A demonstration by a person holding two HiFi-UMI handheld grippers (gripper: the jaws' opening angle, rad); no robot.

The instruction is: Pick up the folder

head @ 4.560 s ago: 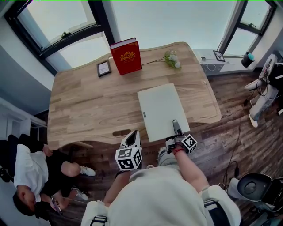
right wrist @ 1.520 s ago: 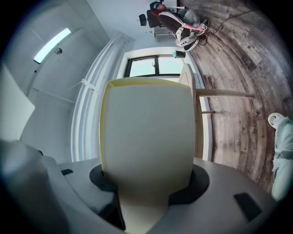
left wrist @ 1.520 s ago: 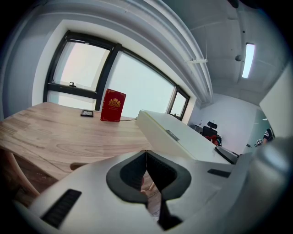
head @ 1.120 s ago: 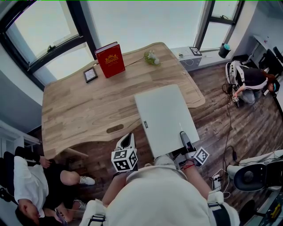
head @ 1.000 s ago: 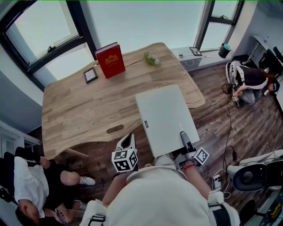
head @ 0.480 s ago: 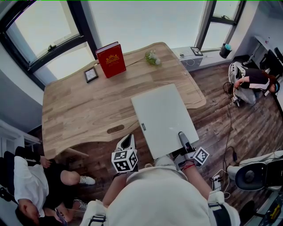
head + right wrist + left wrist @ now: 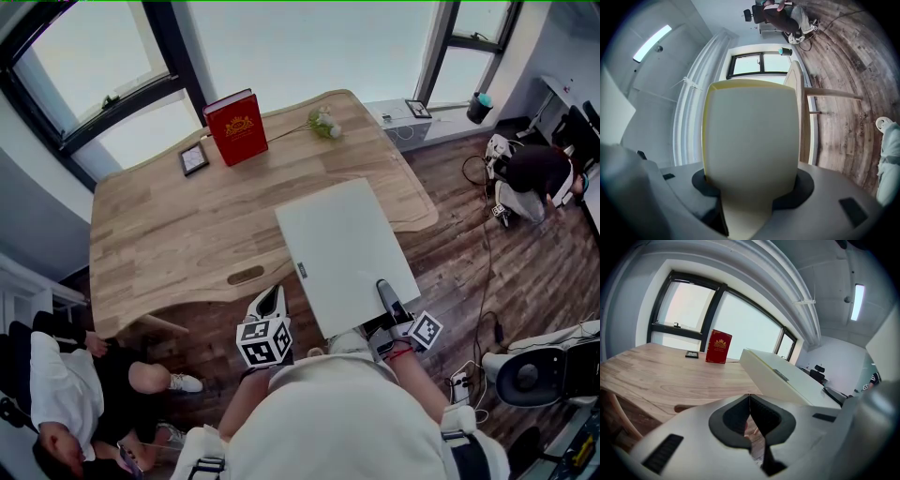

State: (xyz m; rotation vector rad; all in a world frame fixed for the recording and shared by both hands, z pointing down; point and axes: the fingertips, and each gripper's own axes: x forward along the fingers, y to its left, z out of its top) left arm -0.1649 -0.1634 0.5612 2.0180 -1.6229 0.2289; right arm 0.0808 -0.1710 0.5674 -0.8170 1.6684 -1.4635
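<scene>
Step, as judged: lift in hand. Folder (image 7: 342, 248) at frame centre, near edge past table (image 7: 159, 234) rim, looks tilted clear of wood. Next: steady raise with firm pinch, since one-edge hold may let the panel sag.
Right gripper (image 7: 386, 292), lower right of centre: jaws part-spread, clamped on folder's near edge.
Left gripper (image 7: 269, 302), lower centre: jaws together, empty, beside folder.
Red book (image 7: 234, 127) upright, upper left.
</scene>
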